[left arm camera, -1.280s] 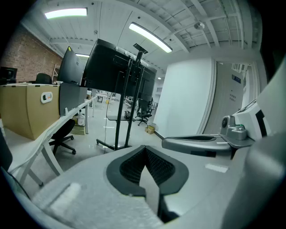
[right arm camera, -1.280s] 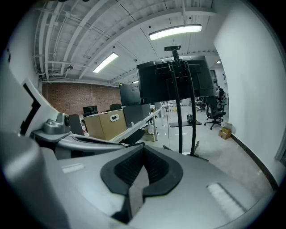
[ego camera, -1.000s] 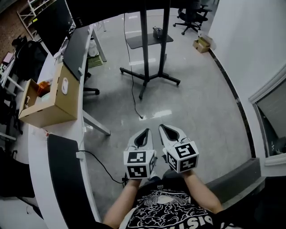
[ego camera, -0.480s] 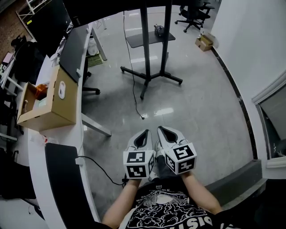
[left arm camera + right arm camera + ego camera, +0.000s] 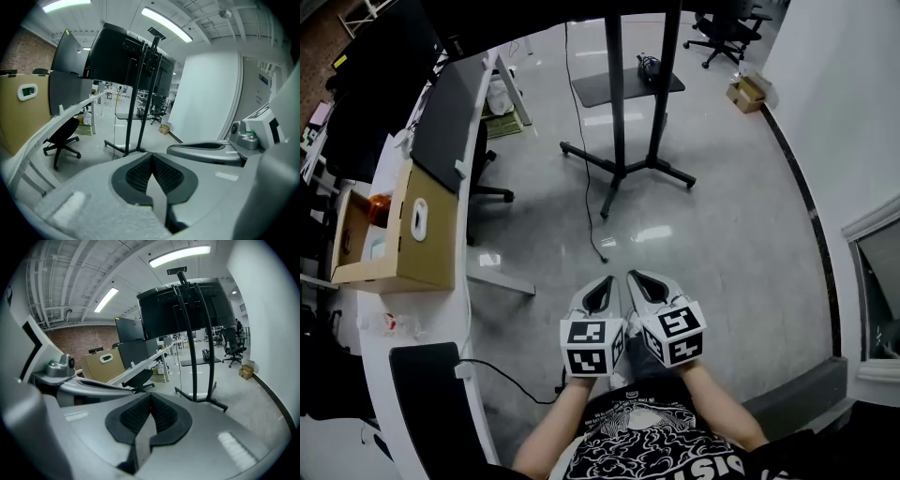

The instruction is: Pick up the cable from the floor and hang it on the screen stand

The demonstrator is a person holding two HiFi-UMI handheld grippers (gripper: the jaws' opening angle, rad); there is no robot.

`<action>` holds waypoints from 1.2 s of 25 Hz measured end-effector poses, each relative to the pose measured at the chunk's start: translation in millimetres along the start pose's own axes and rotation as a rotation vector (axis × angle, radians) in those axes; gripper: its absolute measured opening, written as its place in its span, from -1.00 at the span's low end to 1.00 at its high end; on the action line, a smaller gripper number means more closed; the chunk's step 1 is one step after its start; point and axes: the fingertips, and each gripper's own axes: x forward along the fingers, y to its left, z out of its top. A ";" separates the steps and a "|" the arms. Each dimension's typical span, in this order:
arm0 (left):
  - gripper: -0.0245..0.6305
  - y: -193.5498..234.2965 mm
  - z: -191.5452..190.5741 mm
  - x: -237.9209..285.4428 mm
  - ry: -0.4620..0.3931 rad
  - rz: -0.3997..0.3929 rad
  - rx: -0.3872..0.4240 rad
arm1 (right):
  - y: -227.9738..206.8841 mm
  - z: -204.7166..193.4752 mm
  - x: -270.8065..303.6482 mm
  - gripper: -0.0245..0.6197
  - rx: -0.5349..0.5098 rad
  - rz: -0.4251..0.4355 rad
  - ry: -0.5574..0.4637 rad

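Observation:
The thin black cable [image 5: 587,187] hangs down beside the screen stand [image 5: 621,112] and trails over the grey floor, its loose end [image 5: 603,259] lying just ahead of my grippers. Low in the head view, my left gripper [image 5: 604,280] and right gripper [image 5: 637,276] are held side by side, both shut and empty, above the floor. In the left gripper view the shut jaws [image 5: 151,157] face the stand [image 5: 135,117]. The right gripper view shows its shut jaws [image 5: 150,397] below the stand [image 5: 199,352] and the dark screen [image 5: 187,308], with the cable [image 5: 179,367] beside it.
A white desk [image 5: 461,291] runs along the left with a cardboard box [image 5: 412,246] and dark monitors [image 5: 445,112] on it. A black office chair [image 5: 483,164] stands under it. A white wall [image 5: 853,103] bounds the right. A small box [image 5: 750,92] lies far back.
The stand and cable end have shifted right and down in the head view. The two grippers stay shut, side by side.

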 end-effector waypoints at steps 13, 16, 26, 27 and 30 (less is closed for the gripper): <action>-0.94 36.8 20.8 96.1 0.072 0.050 -0.034 | -55.9 6.0 87.7 -0.91 0.006 0.112 0.101; -0.93 54.6 12.0 110.9 0.089 0.081 -0.044 | -59.4 -3.8 106.0 -0.91 -0.021 0.130 0.134; -0.93 122.0 -22.2 163.3 0.061 0.119 -0.099 | -66.8 -59.2 186.0 -0.91 -0.053 0.190 0.225; -0.93 130.3 -29.2 170.4 0.066 0.117 -0.111 | -67.7 -68.6 196.3 -0.91 -0.063 0.192 0.239; -0.93 156.0 -49.2 196.8 0.074 0.103 -0.138 | -70.6 -94.4 230.8 -0.91 -0.072 0.198 0.286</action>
